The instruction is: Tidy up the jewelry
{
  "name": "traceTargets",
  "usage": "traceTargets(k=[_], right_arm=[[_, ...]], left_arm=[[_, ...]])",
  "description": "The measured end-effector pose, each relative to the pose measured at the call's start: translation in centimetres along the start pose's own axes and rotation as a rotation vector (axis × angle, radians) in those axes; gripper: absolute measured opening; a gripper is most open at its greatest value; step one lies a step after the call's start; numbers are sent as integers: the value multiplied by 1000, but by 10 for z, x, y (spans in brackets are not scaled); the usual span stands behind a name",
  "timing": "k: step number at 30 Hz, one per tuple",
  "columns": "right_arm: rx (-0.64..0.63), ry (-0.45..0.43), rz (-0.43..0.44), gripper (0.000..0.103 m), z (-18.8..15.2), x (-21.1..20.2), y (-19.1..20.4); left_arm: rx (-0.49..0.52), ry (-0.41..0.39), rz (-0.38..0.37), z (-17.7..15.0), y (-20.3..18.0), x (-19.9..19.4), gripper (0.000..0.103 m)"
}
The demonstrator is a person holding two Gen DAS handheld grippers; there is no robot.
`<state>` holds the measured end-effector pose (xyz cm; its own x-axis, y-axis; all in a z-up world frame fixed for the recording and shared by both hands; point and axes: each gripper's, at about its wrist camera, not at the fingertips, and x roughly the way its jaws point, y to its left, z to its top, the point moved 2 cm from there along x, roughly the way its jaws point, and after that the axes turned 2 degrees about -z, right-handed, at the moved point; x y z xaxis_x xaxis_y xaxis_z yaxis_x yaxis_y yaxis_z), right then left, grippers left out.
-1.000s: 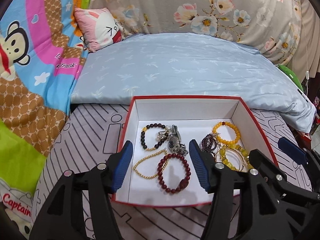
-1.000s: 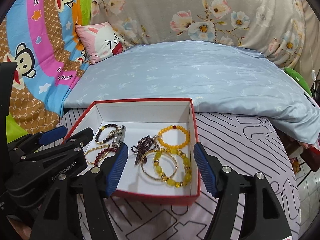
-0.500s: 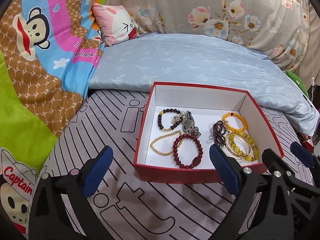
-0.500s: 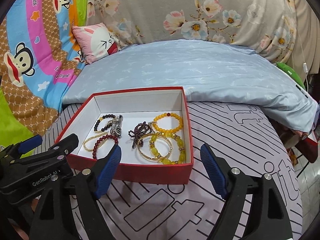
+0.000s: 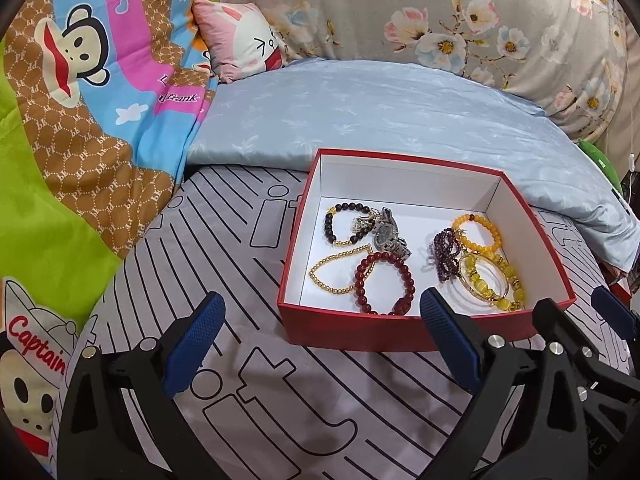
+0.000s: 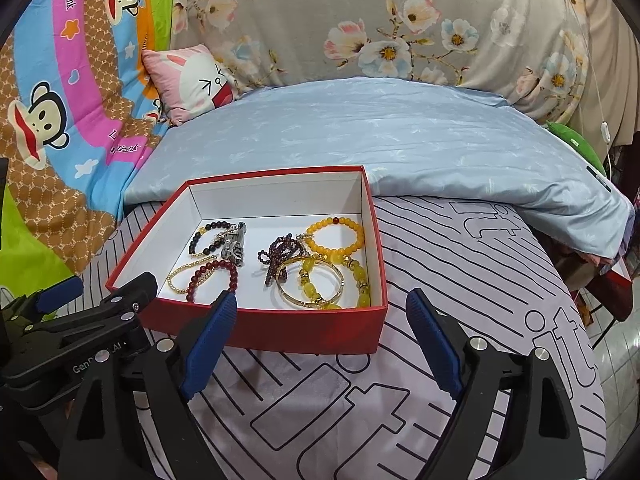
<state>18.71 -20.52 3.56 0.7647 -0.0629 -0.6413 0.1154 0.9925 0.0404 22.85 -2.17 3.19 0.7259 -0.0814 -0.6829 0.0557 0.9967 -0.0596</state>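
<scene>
A red box (image 5: 352,330) (image 6: 280,326) with a white inside stands on a grey line-patterned cloth. In it lie a dark red bead bracelet (image 5: 384,282), a gold bead chain (image 5: 336,268), a black bead bracelet (image 5: 344,224), a silver watch (image 5: 390,234), a purple bead strand (image 5: 446,254) and yellow bracelets (image 5: 486,272) (image 6: 336,236). My left gripper (image 5: 320,340) is open and empty, in front of the box's left corner. My right gripper (image 6: 320,340) is open and empty, in front of the box's near wall.
A light blue quilt (image 5: 380,112) lies behind the box. A pink rabbit pillow (image 5: 240,44) and a cartoon monkey blanket (image 5: 80,80) are at the left. A floral cover (image 6: 400,20) fills the back. The cloth's right edge drops to tiled floor (image 6: 616,360).
Both grippers have drawn back out of the box and opened wider. The left one has also shifted left. The jewelry lies where it was.
</scene>
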Motion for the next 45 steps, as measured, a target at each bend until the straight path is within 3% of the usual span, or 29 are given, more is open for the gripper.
traceTargets(k=[45], right_arm=[[9,26,17,83,5,-4,-3]], left_arm=[[42,20,45,10,-4,-8,93]])
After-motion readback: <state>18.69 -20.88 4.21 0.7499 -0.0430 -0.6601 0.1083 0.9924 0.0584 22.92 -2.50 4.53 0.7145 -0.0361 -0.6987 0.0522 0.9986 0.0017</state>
